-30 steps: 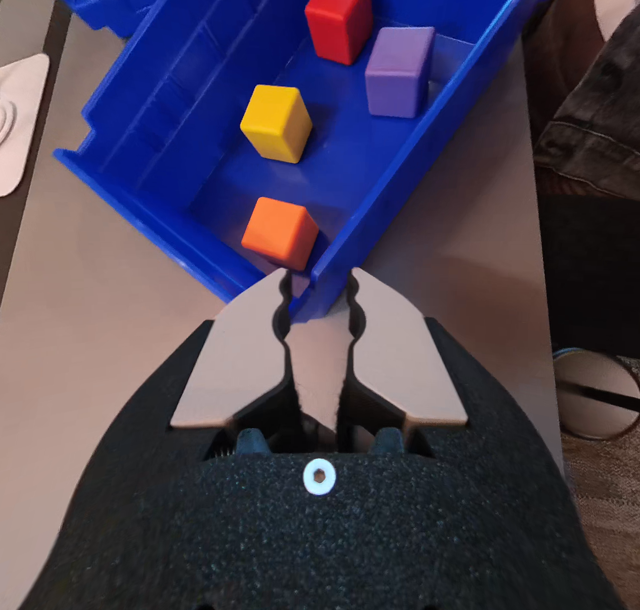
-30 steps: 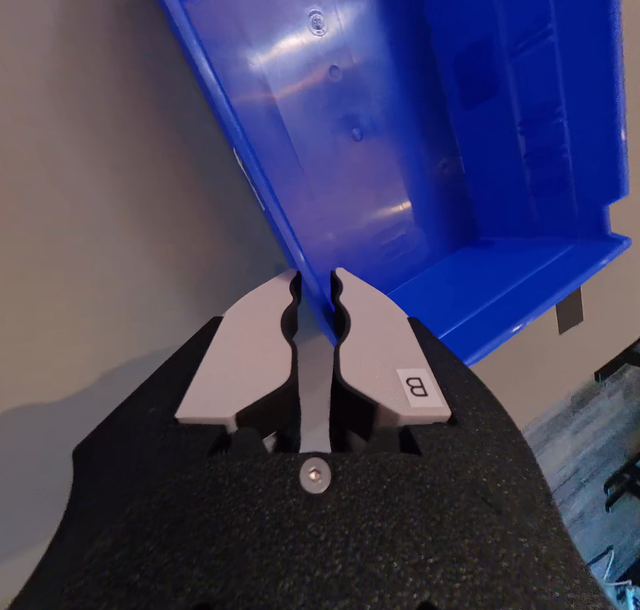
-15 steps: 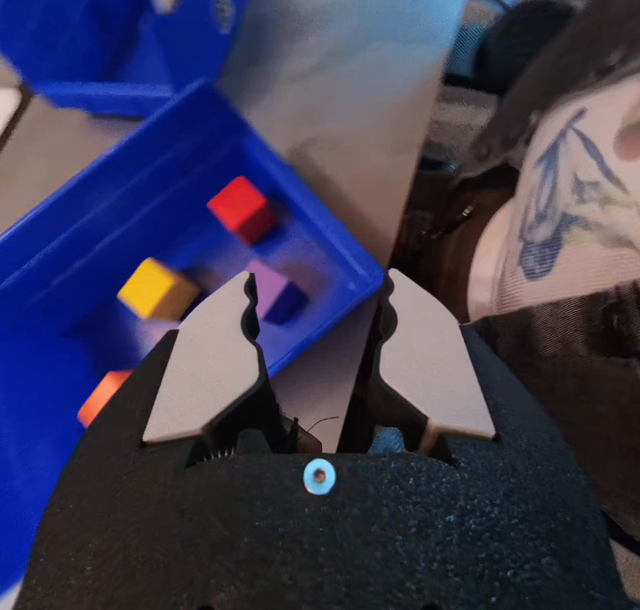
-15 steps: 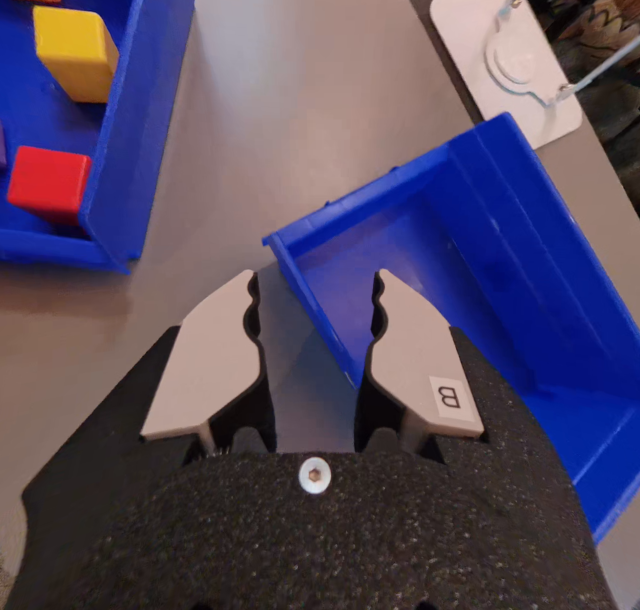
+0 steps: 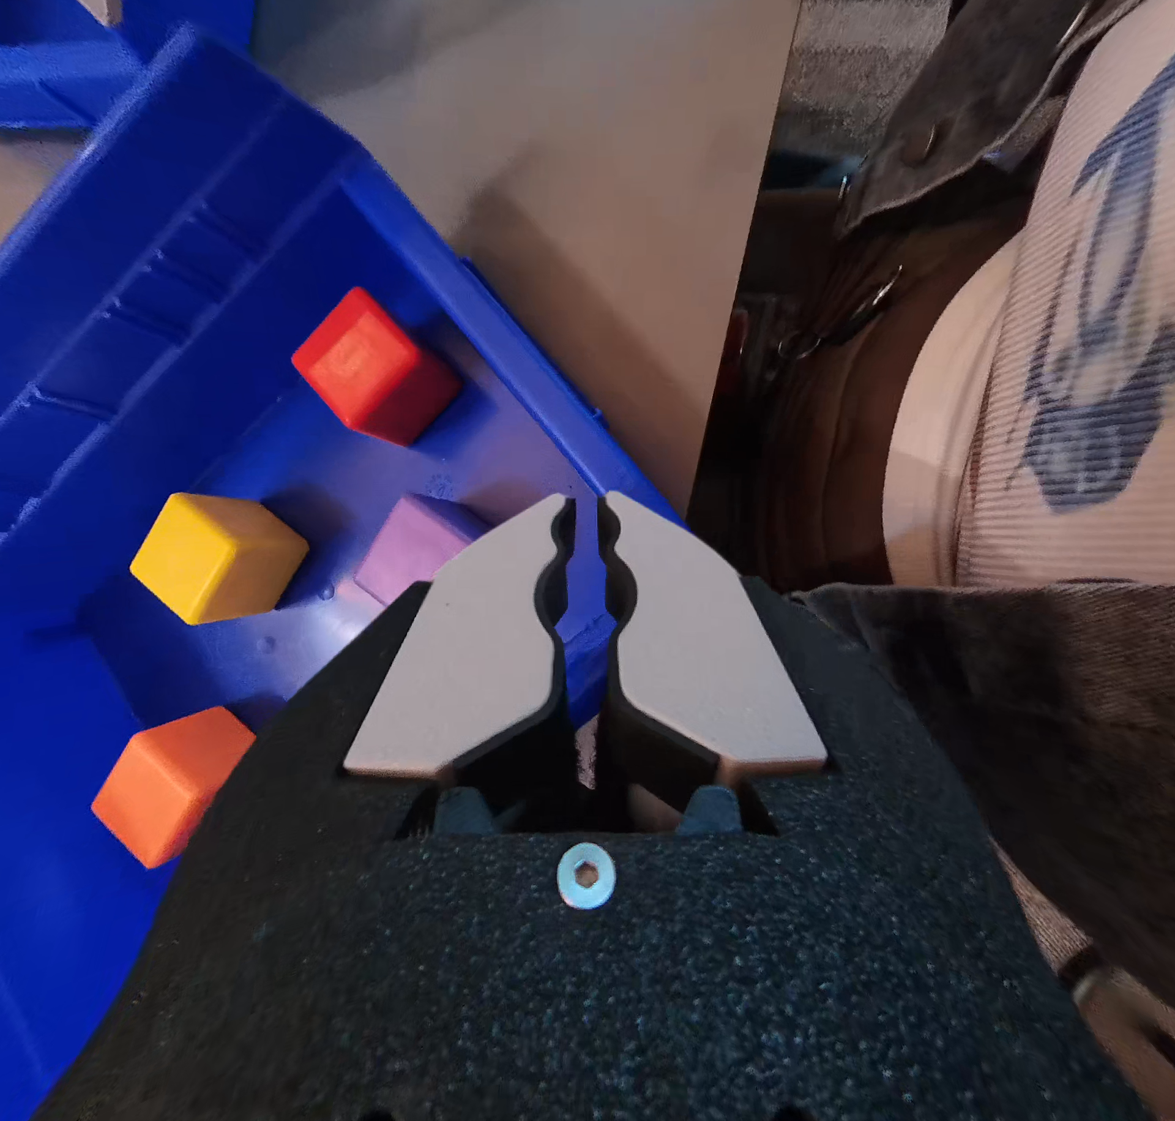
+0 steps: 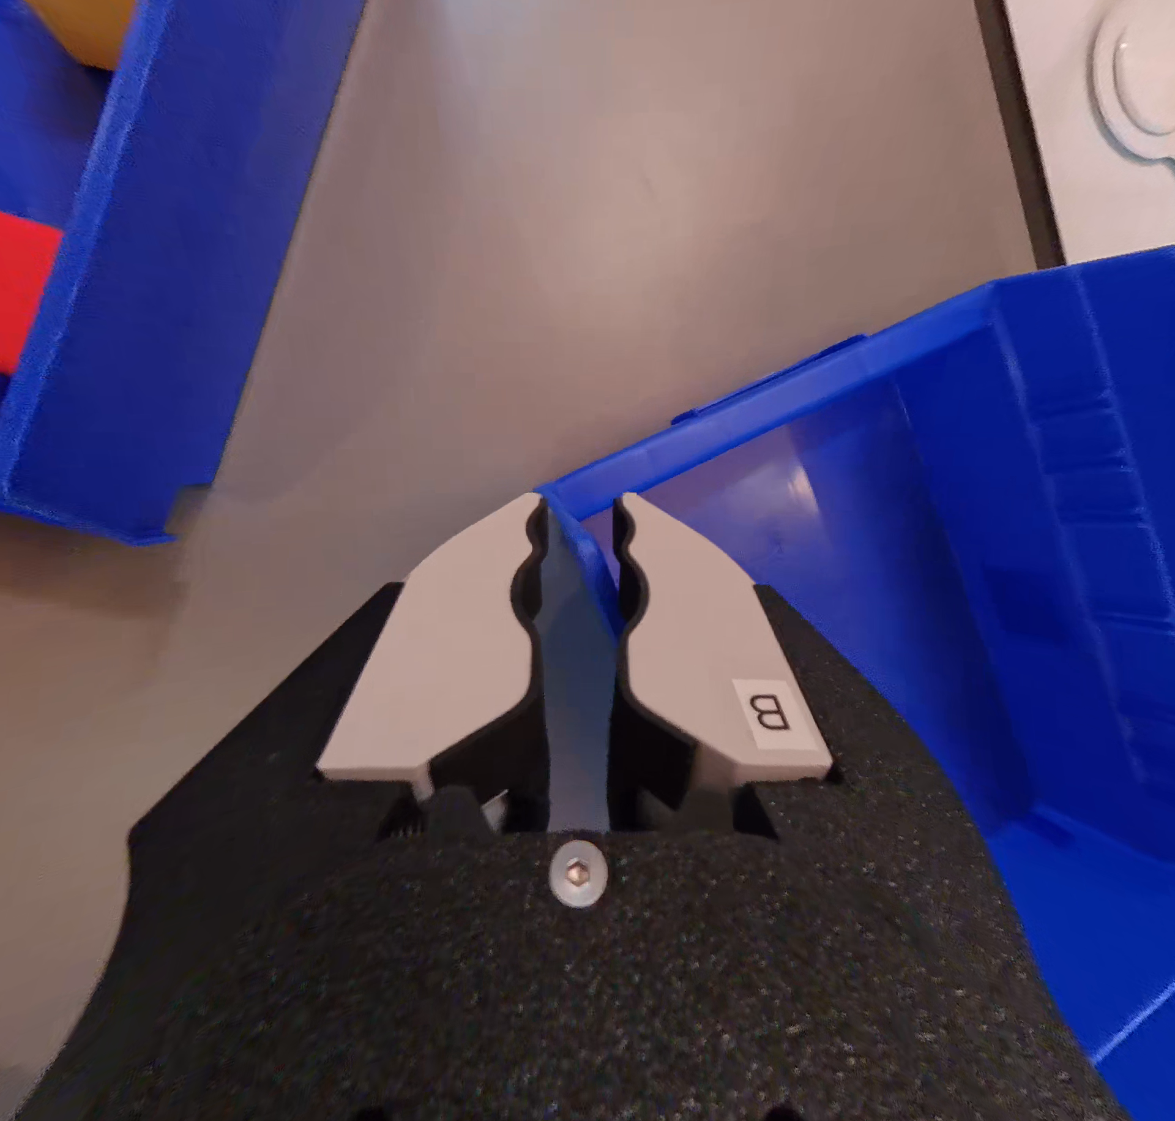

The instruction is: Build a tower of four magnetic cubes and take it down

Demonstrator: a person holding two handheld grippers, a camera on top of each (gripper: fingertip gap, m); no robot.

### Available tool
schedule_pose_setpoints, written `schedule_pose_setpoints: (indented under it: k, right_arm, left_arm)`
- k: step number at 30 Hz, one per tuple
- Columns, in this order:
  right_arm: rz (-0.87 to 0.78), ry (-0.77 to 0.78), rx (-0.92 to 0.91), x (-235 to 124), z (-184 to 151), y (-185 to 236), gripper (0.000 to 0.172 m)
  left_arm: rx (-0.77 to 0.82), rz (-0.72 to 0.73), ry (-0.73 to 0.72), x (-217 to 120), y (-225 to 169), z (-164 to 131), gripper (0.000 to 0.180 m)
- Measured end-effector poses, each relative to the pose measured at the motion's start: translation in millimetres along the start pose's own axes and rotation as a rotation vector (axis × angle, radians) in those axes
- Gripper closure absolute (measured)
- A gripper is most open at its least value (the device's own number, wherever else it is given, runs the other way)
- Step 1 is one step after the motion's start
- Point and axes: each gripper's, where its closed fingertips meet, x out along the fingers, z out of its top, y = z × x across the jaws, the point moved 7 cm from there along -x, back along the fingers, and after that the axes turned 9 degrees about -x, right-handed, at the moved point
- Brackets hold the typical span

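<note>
Four glossy plastic cubes left of the left tongs: one red point(image 5: 375, 365), one yellow point(image 5: 216, 556), one purple point(image 5: 419, 543), one orange point(image 5: 168, 785). Two blue plastic bins point(image 5: 159, 212) point(image 6: 954, 454), and perhaps one white plate point(image 6: 1106, 92), blurred.

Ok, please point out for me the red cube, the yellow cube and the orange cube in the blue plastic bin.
Red cube point(image 5: 356, 352), left wrist view, on its top face.
Yellow cube point(image 5: 210, 543), left wrist view, on its top face.
Orange cube point(image 5: 171, 772), left wrist view, on its top face, near the hand-held gripper's black body.
</note>
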Motion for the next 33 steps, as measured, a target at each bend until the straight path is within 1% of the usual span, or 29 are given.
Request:
schedule_pose_setpoints:
  k: [1,5,7,10,15,18,20,21,22,23,24,25,26,27,28,30,33]
  right_arm:
    - [-0.001,0.004,-0.003,-0.7,-0.4,1.0,0.153]
    - [0.032,0.008,-0.014,-6.0,-4.6,7.8,0.154]
    - [0.055,0.013,-0.018,-11.0,-8.7,13.5,0.154]
    - [0.093,0.035,-0.017,-22.1,-18.7,25.7,0.153]
    - [0.143,0.117,-0.030,-50.2,-46.5,54.6,0.151]
    - [0.185,0.211,-0.051,-69.2,-70.2,71.4,0.146]
    - [0.197,0.290,-0.073,-80.1,-86.5,80.5,0.120]
    - [0.190,0.306,-0.080,-85.0,-91.1,85.2,0.107]
    - [0.167,0.295,-0.075,-90.1,-91.5,89.2,0.094]
    - [0.126,0.256,-0.051,-94.7,-86.9,92.0,0.089]
    - [0.074,0.190,-0.013,-98.1,-77.1,94.3,0.084]
    - [0.015,0.110,0.032,-100.0,-64.3,96.2,0.078]
    - [-0.047,0.035,0.079,-100.6,-51.4,97.8,0.073]
    - [-0.107,-0.019,0.123,-99.7,-40.4,98.7,0.076]
    - [-0.156,-0.049,0.161,-96.6,-32.3,99.2,0.077]
    - [-0.217,-0.043,0.216,-84.0,-25.8,97.7,0.082]
    - [-0.216,0.073,0.269,-53.8,-35.5,91.8,0.090]
  left_arm:
    - [0.000,0.001,0.015,-1.7,1.4,-2.4,0.176]
    - [-0.027,0.021,0.074,-11.6,12.5,-17.9,0.175]
    - [-0.031,0.035,0.111,-19.1,19.2,-28.7,0.175]
    - [-0.076,0.051,0.163,-30.5,32.2,-47.4,0.174]
    - [-0.163,0.082,0.179,-47.9,48.3,-73.9,0.171]
    - [-0.184,0.112,0.183,-55.3,51.6,-82.6,0.169]
    - [-0.216,0.168,0.182,-61.1,51.7,-80.8,0.163]
    - [-0.222,0.204,0.148,-65.1,48.9,-73.9,0.160]
    - [-0.217,0.215,0.076,-68.5,42.3,-62.2,0.153]
    - [-0.214,0.219,-0.007,-70.3,34.1,-48.5,0.145]
    - [-0.206,0.219,-0.073,-68.9,25.9,-35.8,0.139]
    - [-0.192,0.211,-0.100,-63.2,18.3,-26.6,0.134]
    - [-0.179,0.202,-0.082,-53.8,12.8,-21.7,0.126]
    - [-0.176,0.210,-0.042,-42.0,11.1,-19.4,0.119]
    - [-0.185,0.228,-0.006,-29.2,12.6,-18.5,0.116]
    - [-0.224,0.217,0.050,-4.8,16.7,-19.4,0.116]
    - [-0.246,0.252,0.136,14.2,22.9,-23.4,0.119]
